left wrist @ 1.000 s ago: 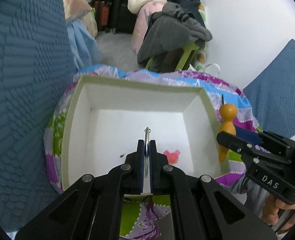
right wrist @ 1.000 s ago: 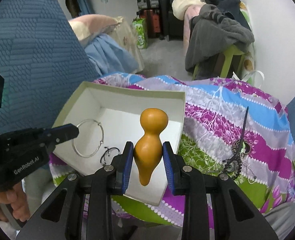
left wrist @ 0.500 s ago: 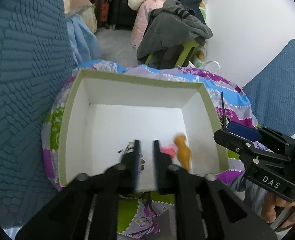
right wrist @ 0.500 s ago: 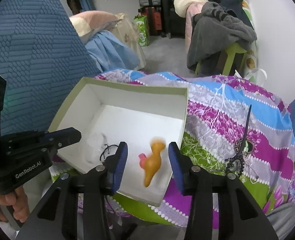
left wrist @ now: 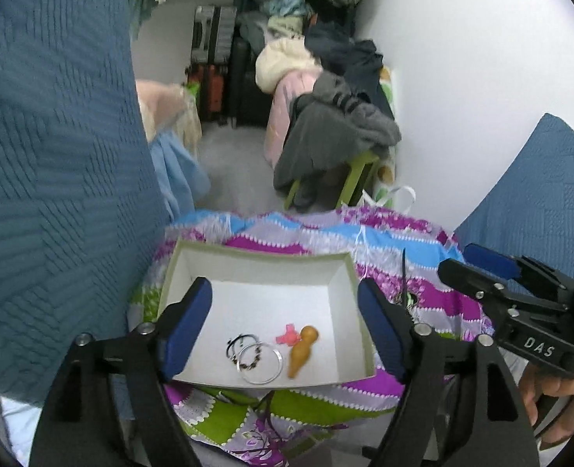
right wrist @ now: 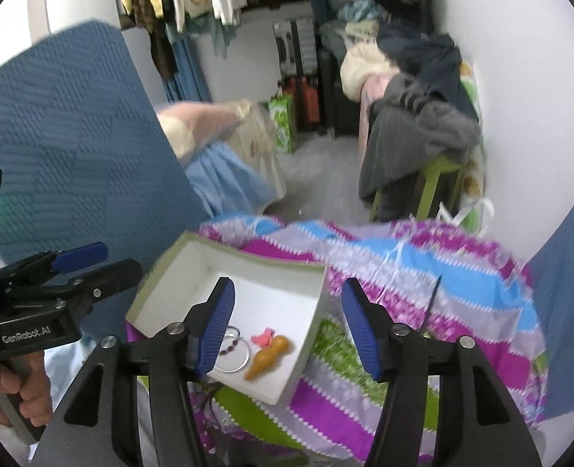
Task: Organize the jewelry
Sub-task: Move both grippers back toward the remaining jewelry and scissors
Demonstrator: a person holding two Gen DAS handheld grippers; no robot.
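Bangle (right wrist: 233,356) half-hidden behind right hand-held gripper (right wrist: 287,325) — hairpin (right wrist: 430,305) blurred.

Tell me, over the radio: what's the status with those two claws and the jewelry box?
Left gripper open, empty. Right gripper open, empty. Bangle, gourd pendant in the box. Hairpin outside on cloth.

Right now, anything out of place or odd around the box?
One piece is outside: a dark hairpin-like ornament lies on the patterned cloth right of the white box. Bangle, gourd, pink piece and dark cord bracelet lie inside. Both claws are open, empty.
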